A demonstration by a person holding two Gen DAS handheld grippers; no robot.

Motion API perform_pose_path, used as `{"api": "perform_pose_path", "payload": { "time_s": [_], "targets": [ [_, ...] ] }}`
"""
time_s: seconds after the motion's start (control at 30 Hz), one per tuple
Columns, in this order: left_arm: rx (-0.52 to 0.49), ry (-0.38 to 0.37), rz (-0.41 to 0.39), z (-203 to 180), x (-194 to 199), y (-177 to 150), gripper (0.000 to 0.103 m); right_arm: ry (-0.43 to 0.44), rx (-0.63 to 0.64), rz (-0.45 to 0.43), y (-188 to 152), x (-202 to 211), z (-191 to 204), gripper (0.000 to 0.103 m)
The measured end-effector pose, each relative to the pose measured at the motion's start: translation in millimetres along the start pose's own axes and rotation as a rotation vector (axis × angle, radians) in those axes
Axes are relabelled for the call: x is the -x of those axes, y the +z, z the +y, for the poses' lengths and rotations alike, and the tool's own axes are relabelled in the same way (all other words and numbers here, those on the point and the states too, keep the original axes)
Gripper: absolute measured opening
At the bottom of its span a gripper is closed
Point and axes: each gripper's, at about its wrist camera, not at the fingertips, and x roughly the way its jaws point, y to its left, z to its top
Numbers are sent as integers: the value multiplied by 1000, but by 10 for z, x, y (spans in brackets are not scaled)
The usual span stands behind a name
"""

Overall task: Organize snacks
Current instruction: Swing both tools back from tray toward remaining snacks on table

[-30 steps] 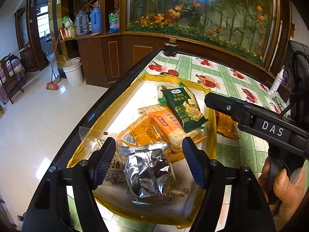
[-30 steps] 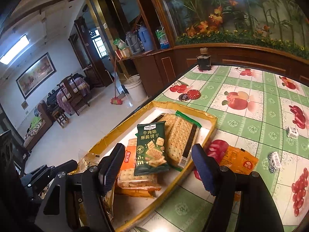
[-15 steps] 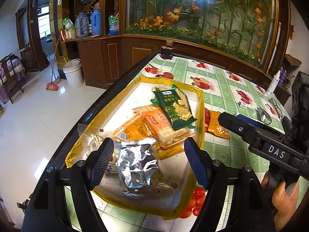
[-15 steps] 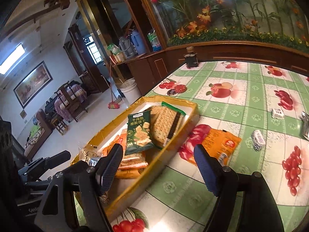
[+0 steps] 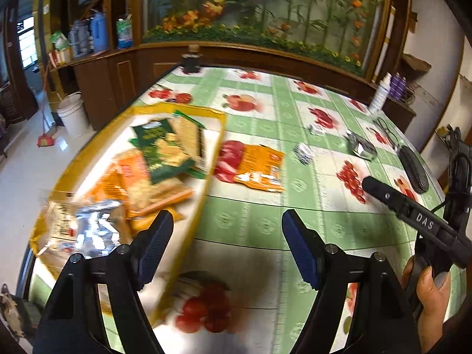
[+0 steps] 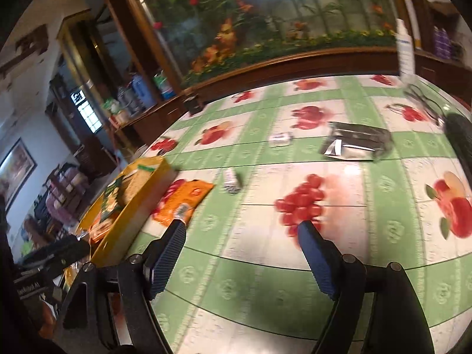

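Note:
A yellow tray [image 5: 219, 118] at the table's left edge holds a green cracker pack [image 5: 159, 150], orange packs and a silver bag [image 5: 94, 221]. Beside it on the tablecloth lie an orange packet [image 5: 256, 166], two small white packets [image 5: 303, 153] and a flat silver packet [image 5: 360, 146]. My left gripper [image 5: 227, 221] is open and empty above the tablecloth just right of the tray. My right gripper [image 6: 242, 230] hangs over the cloth with its jaws opening and nothing between them. The orange packet [image 6: 183, 200] lies just beyond its left finger, with the silver packet [image 6: 357, 141] farther off.
A hand [image 5: 433, 295] holds the right tool at the right edge of the left wrist view. A black case [image 5: 413, 168], a white bottle [image 6: 405, 50] and glasses lie at the far right. A dark jar [image 5: 191, 60] stands at the far edge, before a wooden cabinet.
Both views have swung right, away from the tray and out over the tablecloth. The tray now sits at the left of each view. Both pairs of jaws stand slightly wider.

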Motion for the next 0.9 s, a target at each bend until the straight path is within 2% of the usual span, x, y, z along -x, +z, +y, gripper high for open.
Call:
{"api": "perform_pose_path", "payload": {
  "time_s": [0.2,0.33,0.53,0.67,0.77,0.83,0.9],
  "targets": [
    [-61,3,42,-277,-215,30,76,-44,31,11,15,20,-116,81],
    [-59,-15,72,-331,-349,31,76,-35,35,44,17,-72,-160,80],
    [-39,-42,103,-372,-503,44,76,-61,7,7,81,5,-318,80],
    [-48,-66,83,-515,-605,207,76,-76,10,-22,231,-28,-432,80],
    [-56,-83,67,-695,-737,372,76,-39,-5,-49,406,-63,-532,79],
    [-68,-58,88,-826,-879,472,76,-22,7,-61,518,-103,-568,79],
    [-86,-43,89,-928,-980,546,76,-48,46,-72,653,-163,-610,79]
  ]
}}
